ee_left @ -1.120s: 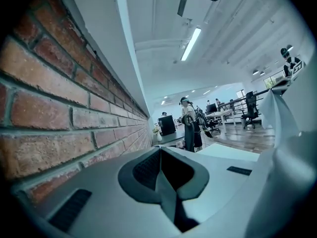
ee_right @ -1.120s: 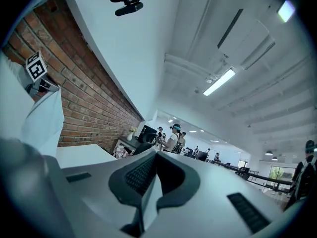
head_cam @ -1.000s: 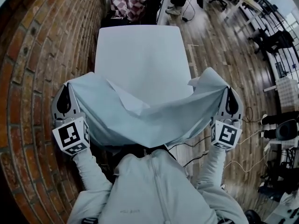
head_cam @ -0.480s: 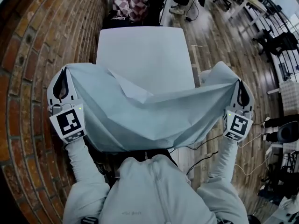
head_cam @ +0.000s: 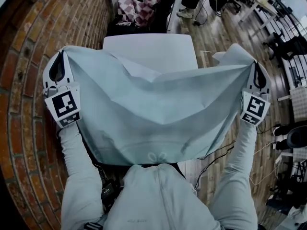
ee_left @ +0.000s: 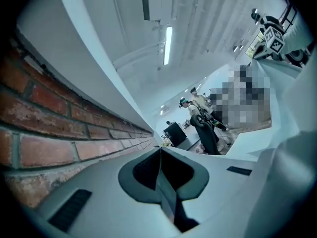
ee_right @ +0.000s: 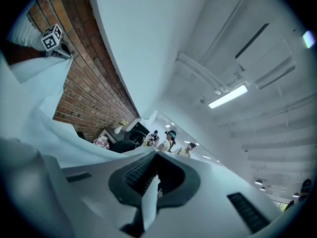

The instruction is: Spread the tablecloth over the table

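- Head view: a brick wall (head_cam: 29,80) runs close along the table's left edge, leaving only a narrow strip there. The wooden floor (head_cam: 225,37) off the right edge is open as far as the desks and chairs further out.
- The white table (head_cam: 148,46) shows only as a band at its far end. A dark stand with a checked cloth (head_cam: 136,6) sits just past that end, and people stand beyond it.
- The pale tablecloth (head_cam: 158,109) hangs in the air over the table's near part. It is stretched from the left edge across to the right, with its top hem fairly taut and its middle sagging toward the person's chest.
- The left gripper (head_cam: 58,61) is clamped on the cloth's left corner next to the wall. The left gripper view shows its jaws pressed together on a thin fold.
- The right gripper (head_cam: 257,71) pinches the opposite corner out over the floor. The right gripper view shows a strip of cloth caught between its closed jaws.
- Loose cables (head_cam: 211,159) trail on the floor by the table's near right corner.
- Compared with a second ago, both grippers are higher, wider apart and further toward the far end. The cloth is pulled flatter and hides much more of the tabletop.
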The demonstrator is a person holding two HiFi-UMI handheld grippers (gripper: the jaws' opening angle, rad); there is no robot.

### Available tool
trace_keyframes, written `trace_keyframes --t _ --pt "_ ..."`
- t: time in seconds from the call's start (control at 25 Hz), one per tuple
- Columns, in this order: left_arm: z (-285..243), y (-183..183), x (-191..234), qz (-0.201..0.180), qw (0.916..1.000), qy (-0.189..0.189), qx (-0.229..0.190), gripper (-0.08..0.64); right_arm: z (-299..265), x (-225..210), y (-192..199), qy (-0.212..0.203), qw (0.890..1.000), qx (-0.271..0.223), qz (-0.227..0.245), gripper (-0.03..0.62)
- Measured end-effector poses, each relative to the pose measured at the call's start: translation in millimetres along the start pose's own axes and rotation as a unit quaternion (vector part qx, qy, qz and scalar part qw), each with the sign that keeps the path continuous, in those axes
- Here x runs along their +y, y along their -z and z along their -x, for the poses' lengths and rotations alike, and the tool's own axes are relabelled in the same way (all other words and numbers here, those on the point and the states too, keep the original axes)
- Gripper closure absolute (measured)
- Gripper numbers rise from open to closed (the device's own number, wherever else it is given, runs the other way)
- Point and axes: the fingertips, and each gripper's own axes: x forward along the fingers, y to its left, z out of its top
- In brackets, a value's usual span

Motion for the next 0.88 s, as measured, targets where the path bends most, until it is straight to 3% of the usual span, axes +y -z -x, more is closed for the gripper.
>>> trace_keyframes --t 0.2,0.4,0.56,0.88 --pt "-36 -3 7 -0.021 0.9997 -0.013 0.005 0.535 -55 -12 -9 -0.005 1.0 -0.02 0.018 0.571" --pt "-71 11 8 -0.04 0.998 -0.036 0.033 0.535 -108 3 -16 -0.035 0.998 -0.043 0.034 0.571" --pt "-99 9 10 -0.061 0.9965 -0.048 0.032 0.535 -141 4 -18 -0.039 0.997 -0.054 0.036 0.571" --pt "-165 39 21 -0.101 0.9928 -0.047 0.045 0.535 -214 9 6 -0.018 1.0 -0.021 0.01 0.571"
